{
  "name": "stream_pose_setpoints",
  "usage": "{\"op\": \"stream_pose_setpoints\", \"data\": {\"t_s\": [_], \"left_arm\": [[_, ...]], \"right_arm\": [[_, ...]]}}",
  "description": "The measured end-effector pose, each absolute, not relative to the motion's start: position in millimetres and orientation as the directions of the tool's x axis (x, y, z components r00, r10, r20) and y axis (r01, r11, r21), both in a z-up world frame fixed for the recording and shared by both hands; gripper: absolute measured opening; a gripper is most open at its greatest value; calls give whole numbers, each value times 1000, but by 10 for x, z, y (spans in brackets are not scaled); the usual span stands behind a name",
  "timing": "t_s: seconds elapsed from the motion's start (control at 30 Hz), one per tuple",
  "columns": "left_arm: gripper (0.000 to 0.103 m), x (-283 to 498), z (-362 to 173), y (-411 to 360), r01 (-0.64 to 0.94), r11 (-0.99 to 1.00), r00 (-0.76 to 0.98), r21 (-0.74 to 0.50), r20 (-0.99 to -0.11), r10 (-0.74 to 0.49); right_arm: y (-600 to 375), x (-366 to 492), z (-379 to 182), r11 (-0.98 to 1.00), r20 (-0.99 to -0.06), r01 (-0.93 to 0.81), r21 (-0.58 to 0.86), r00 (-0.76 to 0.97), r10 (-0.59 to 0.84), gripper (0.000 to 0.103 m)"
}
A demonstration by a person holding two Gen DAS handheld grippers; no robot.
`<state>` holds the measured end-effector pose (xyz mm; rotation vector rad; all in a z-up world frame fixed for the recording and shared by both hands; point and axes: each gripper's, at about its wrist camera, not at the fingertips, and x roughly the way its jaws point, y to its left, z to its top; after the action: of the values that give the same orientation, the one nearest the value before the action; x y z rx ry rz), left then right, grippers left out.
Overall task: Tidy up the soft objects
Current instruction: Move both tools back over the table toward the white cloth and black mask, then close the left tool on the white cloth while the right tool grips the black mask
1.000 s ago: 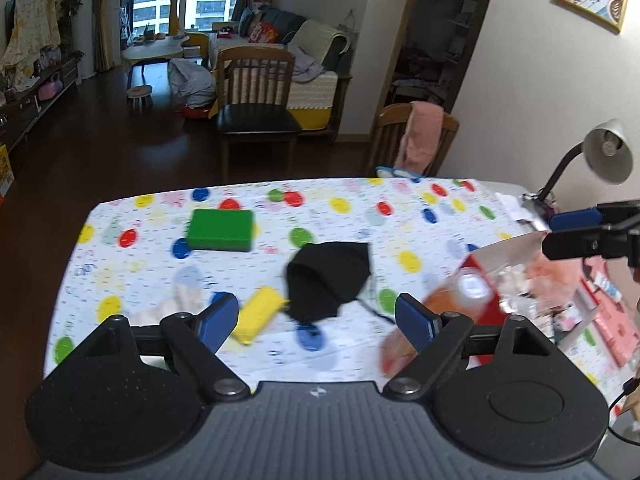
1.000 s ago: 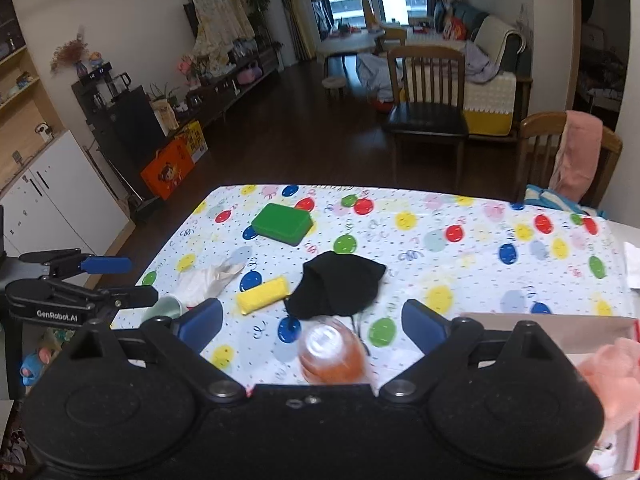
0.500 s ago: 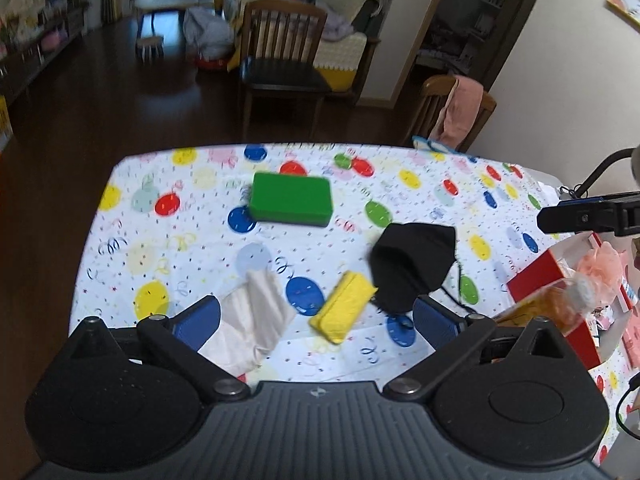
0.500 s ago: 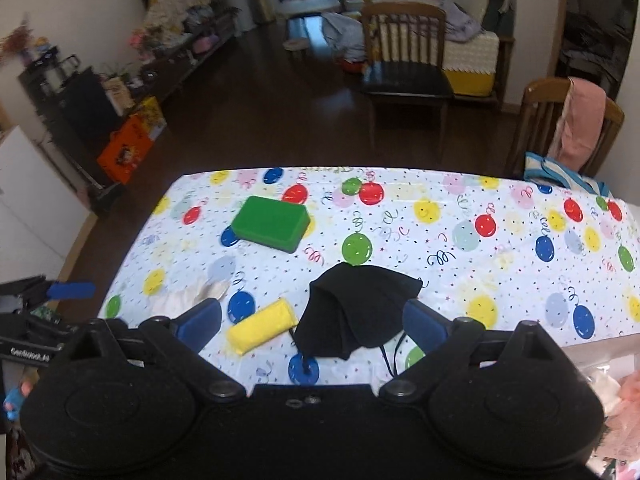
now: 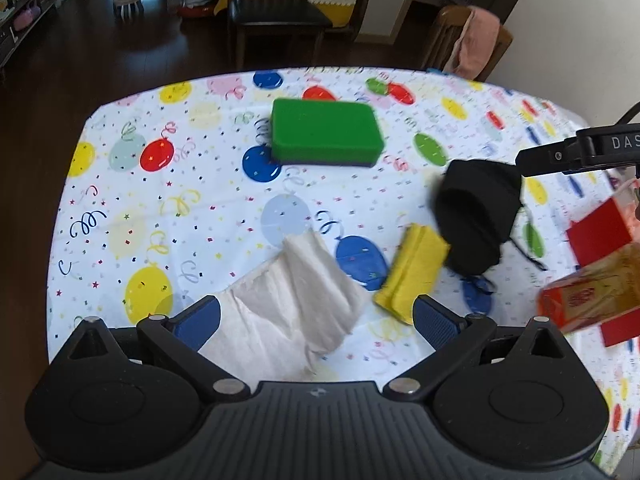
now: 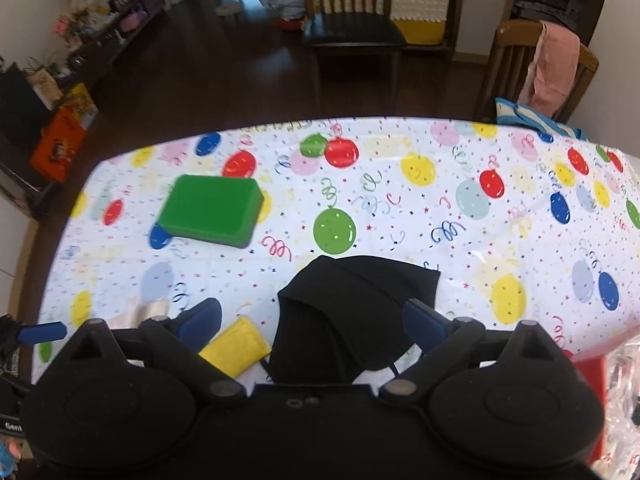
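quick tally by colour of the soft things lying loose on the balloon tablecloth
green: 1, the green sponge block
black: 1, the black face mask
yellow: 1, the yellow folded cloth
white: 1, the white cloth
total: 4

A balloon-print cloth (image 5: 168, 208) covers the counter. Beyond its far edge stands a dark-seated wooden chair (image 6: 352, 32) on the dark wood floor (image 5: 120, 56). A second wooden chair (image 6: 516, 64) at the far right corner has a pink cloth (image 6: 554, 66) draped over its back. Against the left wall sits an orange bag (image 6: 60, 140) (its print too blurred to read). Behind the first chair, a pale cover with a yellow hem (image 6: 420, 0) hangs over a sofa.
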<state>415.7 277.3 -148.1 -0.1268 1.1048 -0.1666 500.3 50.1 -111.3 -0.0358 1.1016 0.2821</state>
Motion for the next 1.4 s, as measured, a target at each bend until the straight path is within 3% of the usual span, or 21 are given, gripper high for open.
{"op": "stream_pose_setpoints", "data": {"t_s": [0.57, 0.8, 1.0, 1.2, 1.27, 1.4], "left_arm": [[102, 4451, -2027, 2832, 76, 990, 367, -120, -920, -139], [89, 4471, -2063, 2883, 53, 989, 357, -135, -923, -145], [56, 4438, -2024, 2858, 61, 995, 384, -81, -918, -98], [35, 4388, -2012, 2840, 85, 996, 401, -35, -913, -66], [32, 4374, -2012, 2847, 82, 996, 409, -29, -911, -60], [17, 4360, -2001, 2884, 60, 997, 417, -43, -907, -64]], "right_arm": [[734, 5368, -1866, 992, -922, -109, 60, 375, 97, 96], [698, 5388, -2003, 995, -927, -82, 61, 364, 87, 90], [654, 5386, -2043, 995, -928, -68, 76, 359, 96, 77], [620, 5350, -1997, 996, -921, -75, 47, 384, 72, 43], [598, 5335, -1972, 995, -919, -80, 65, 384, 91, 19], [615, 5289, -1892, 993, -913, -103, 61, 397, 97, 9]]}}
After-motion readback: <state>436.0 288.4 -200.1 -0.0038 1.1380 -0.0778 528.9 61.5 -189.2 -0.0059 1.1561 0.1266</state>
